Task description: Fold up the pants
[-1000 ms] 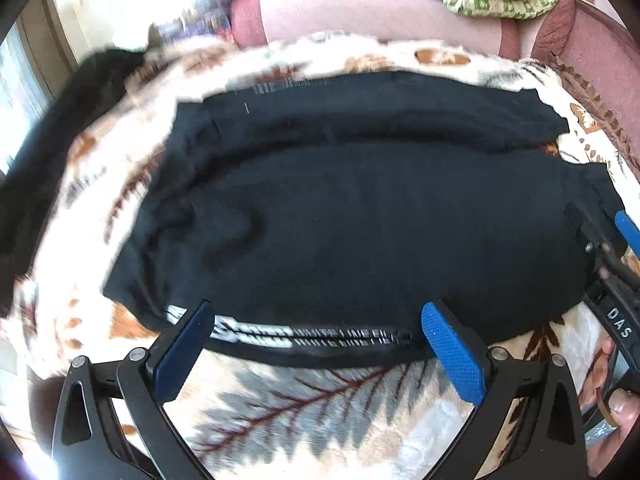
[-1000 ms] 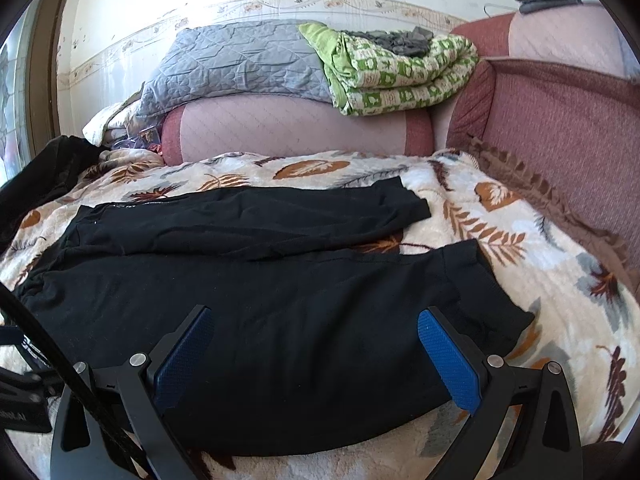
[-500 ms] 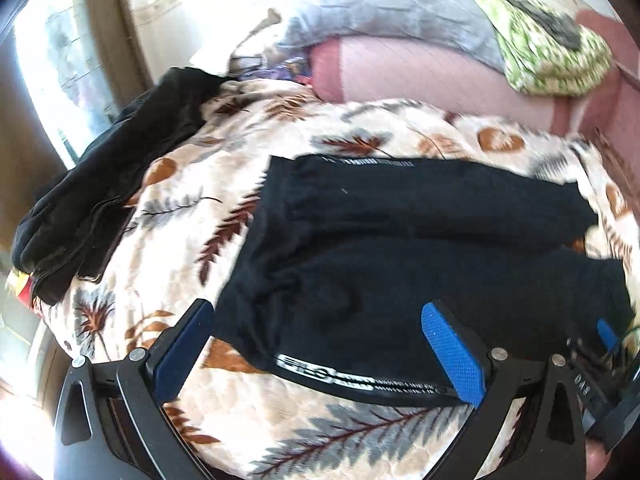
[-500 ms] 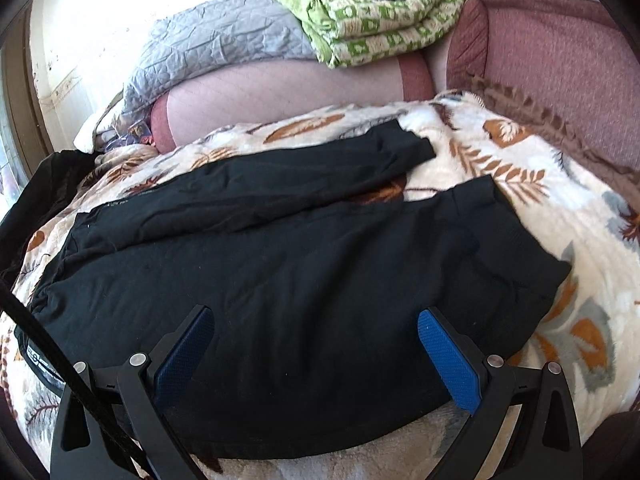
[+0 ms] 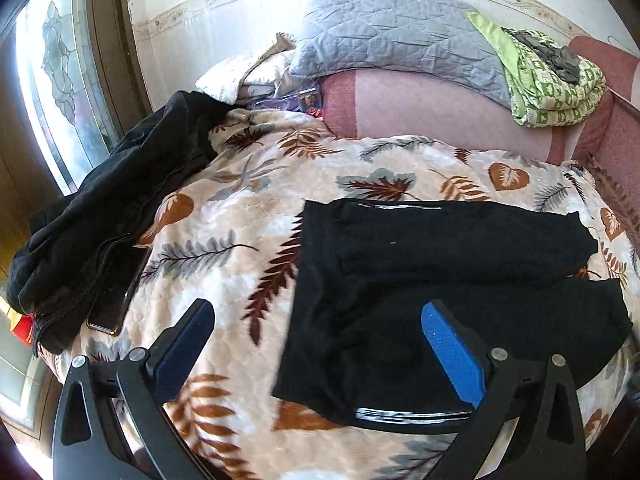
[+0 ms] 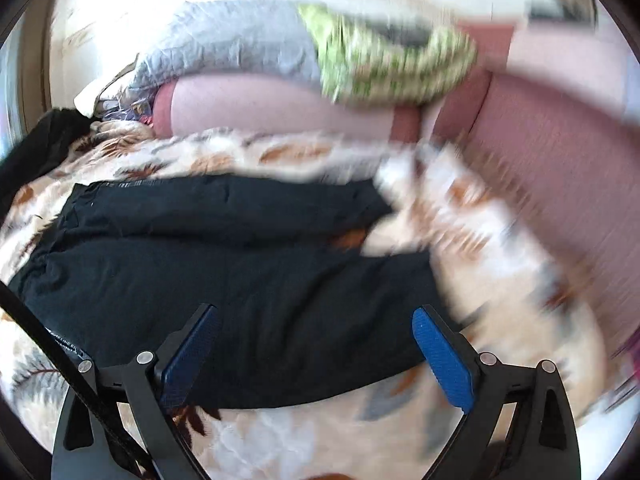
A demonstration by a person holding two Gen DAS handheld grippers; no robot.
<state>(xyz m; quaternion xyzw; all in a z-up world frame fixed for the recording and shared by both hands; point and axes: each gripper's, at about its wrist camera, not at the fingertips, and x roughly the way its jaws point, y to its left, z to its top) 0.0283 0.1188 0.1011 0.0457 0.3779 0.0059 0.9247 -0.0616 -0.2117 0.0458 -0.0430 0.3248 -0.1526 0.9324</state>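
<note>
Left gripper (image 5: 318,344): jaws spread wide, holding nothing; its right blue pad sits in front of the black pants (image 5: 440,292), its left pad in front of the leaf-print blanket (image 5: 240,240). Right gripper (image 6: 314,350): jaws likewise wide apart and empty, both pads in front of the pants (image 6: 240,272).

The pants lie flat on the blanket, waistband toward the left end with its printed band along the near edge, the two legs running rightward, the far leg slightly apart from the near one at the cuffs.

Left of the pants, well apart, a dark garment (image 5: 104,216) is heaped at the blanket's edge, with a flat dark slab, possibly a phone (image 5: 120,292), beside it.

Beyond the pants stands a pink sofa back (image 5: 440,108) carrying a grey quilt (image 5: 396,44) and a folded green-and-white blanket (image 5: 552,88). The right wrist view is motion-blurred; details there are uncertain.
</note>
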